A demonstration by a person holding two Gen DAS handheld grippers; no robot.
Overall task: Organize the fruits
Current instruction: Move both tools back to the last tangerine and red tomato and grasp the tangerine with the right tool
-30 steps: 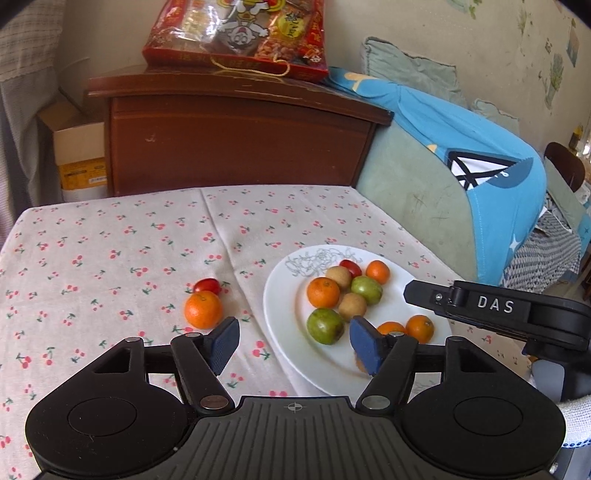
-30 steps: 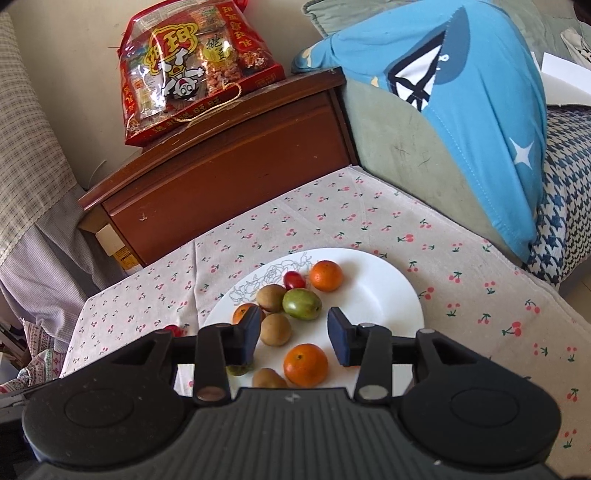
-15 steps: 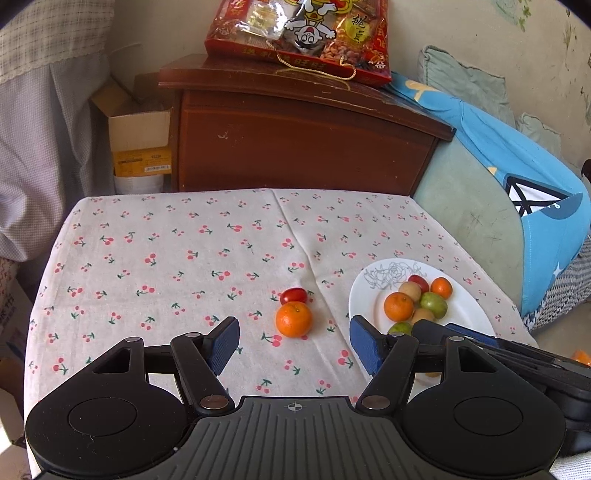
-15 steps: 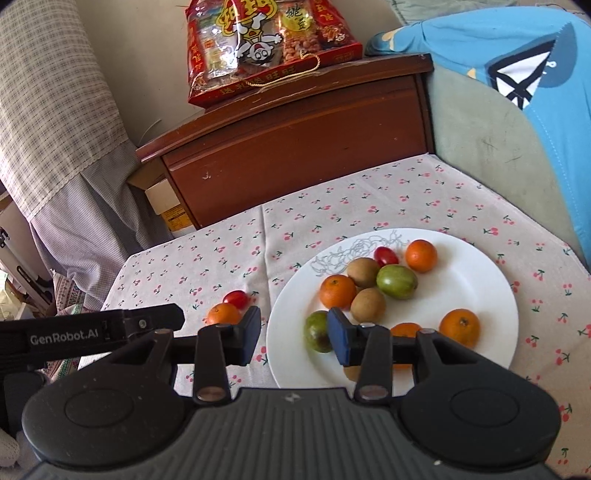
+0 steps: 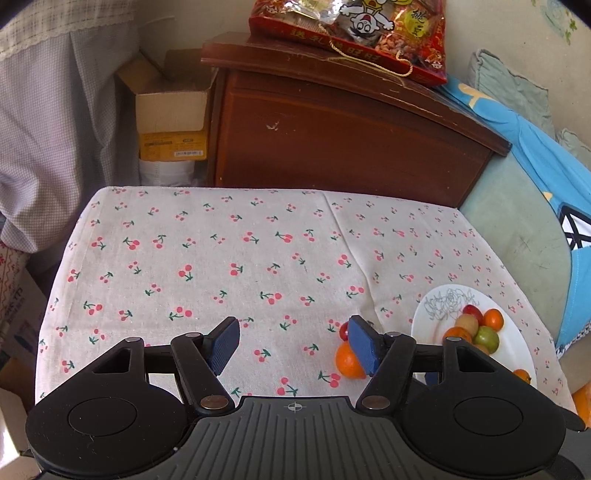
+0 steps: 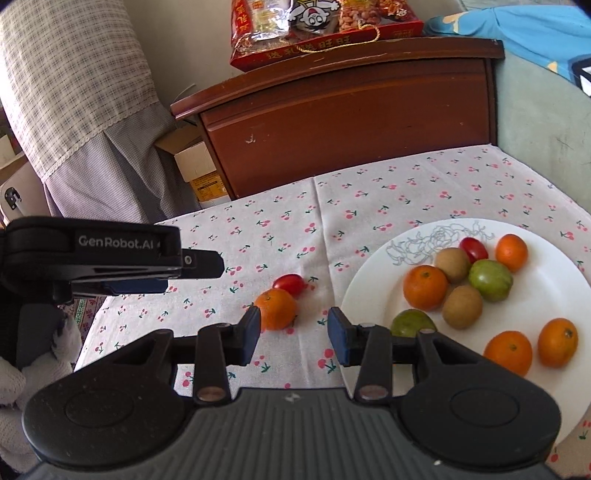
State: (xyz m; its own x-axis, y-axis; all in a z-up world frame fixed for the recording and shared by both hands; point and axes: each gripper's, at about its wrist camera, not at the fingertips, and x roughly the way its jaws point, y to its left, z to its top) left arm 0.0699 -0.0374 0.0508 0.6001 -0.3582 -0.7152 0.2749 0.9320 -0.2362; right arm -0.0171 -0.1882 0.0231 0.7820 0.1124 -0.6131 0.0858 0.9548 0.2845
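Observation:
A white plate (image 6: 554,288) on the cherry-print tablecloth holds several oranges, two kiwis, two green fruits and a red cherry tomato. A loose orange (image 6: 275,308) and a red cherry tomato (image 6: 290,283) lie on the cloth left of the plate. My right gripper (image 6: 294,325) hovers open by the plate's left rim, and the loose orange lies just beyond its left pad. My left gripper (image 5: 291,332) is over bare cloth, its jaws closing with nothing between them. The loose orange (image 5: 347,363) and the tomato (image 5: 343,330) sit behind its right pad, with the plate (image 5: 428,317) further right.
Beyond the table's far edge stand a brown wooden cabinet (image 5: 351,147) with a red snack bag (image 5: 354,26) on top, a cardboard box (image 5: 171,122) and a checked curtain (image 6: 74,92). A sofa with blue cloth (image 5: 535,177) lies to the right. A white-gloved hand (image 6: 37,362) holds the left gripper.
Both grippers have swung left. The left one moved off the plate to bare cloth. The right one went from above the plate's fruits to its left rim, near the loose orange.

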